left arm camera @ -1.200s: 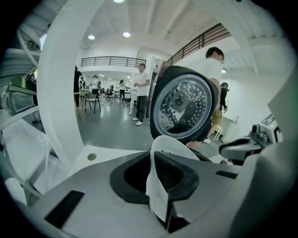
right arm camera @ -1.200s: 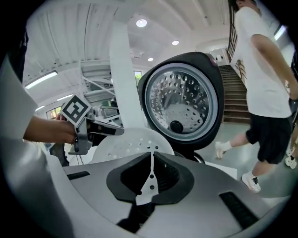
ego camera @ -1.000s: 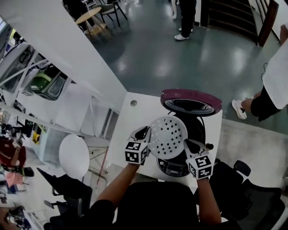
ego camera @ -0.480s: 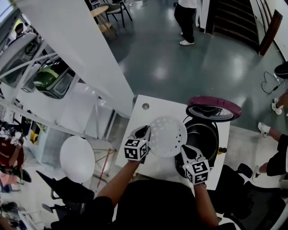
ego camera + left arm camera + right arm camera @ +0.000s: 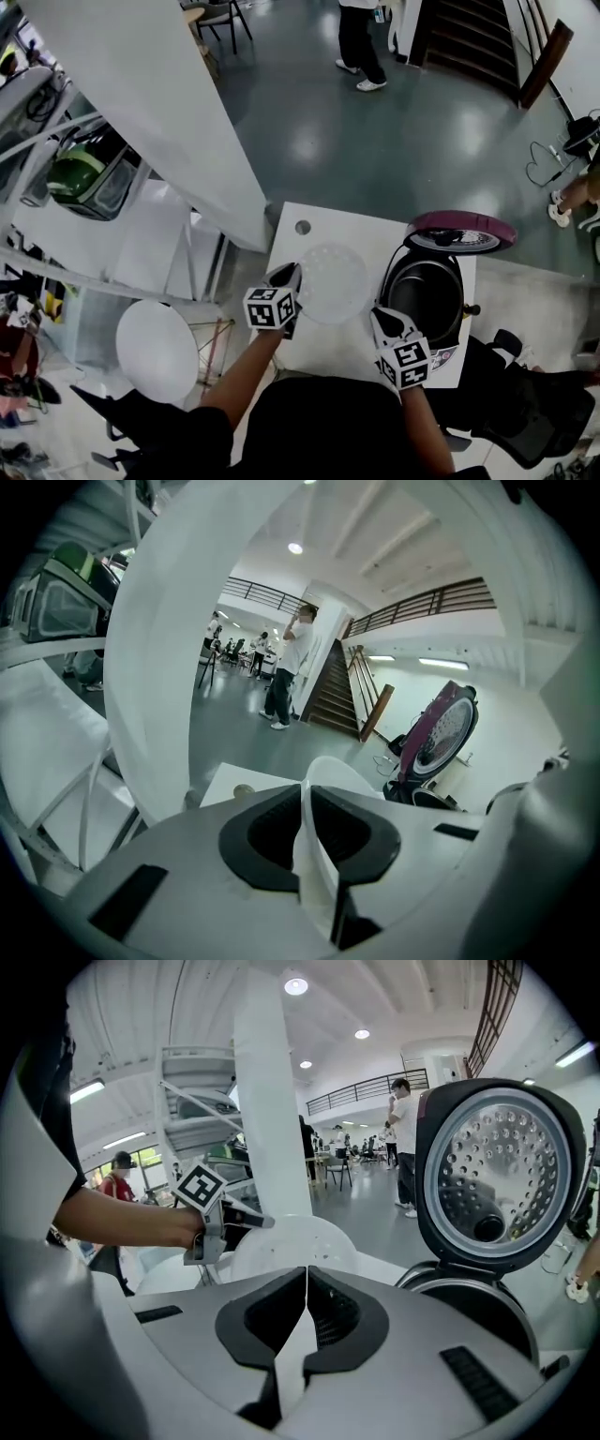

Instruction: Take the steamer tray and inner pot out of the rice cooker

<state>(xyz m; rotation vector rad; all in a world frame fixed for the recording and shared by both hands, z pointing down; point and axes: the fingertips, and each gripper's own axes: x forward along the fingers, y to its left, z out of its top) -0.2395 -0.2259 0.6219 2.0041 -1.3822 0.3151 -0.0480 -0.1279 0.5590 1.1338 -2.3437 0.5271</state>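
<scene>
Left gripper view shows the left gripper (image 5: 302, 803) pinched nearly shut on the thin rim of the white tray (image 5: 323, 772). The tray hangs just above the white table (image 5: 352, 230), beside the cooker (image 5: 458, 298). The right gripper (image 5: 305, 1283) is closed on nothing (its jaws meet edge to edge) near the cooker's front. The dark pot (image 5: 424, 292) sits inside the cooker, under the raised maroon lid (image 5: 459, 231). The step in hand looks like parking the tray on the table. Next, the left jaws would need to let go, and both tools would turn to the pot's rim. No brand or lettering is legible; only the square markers on the cubes show.
</scene>
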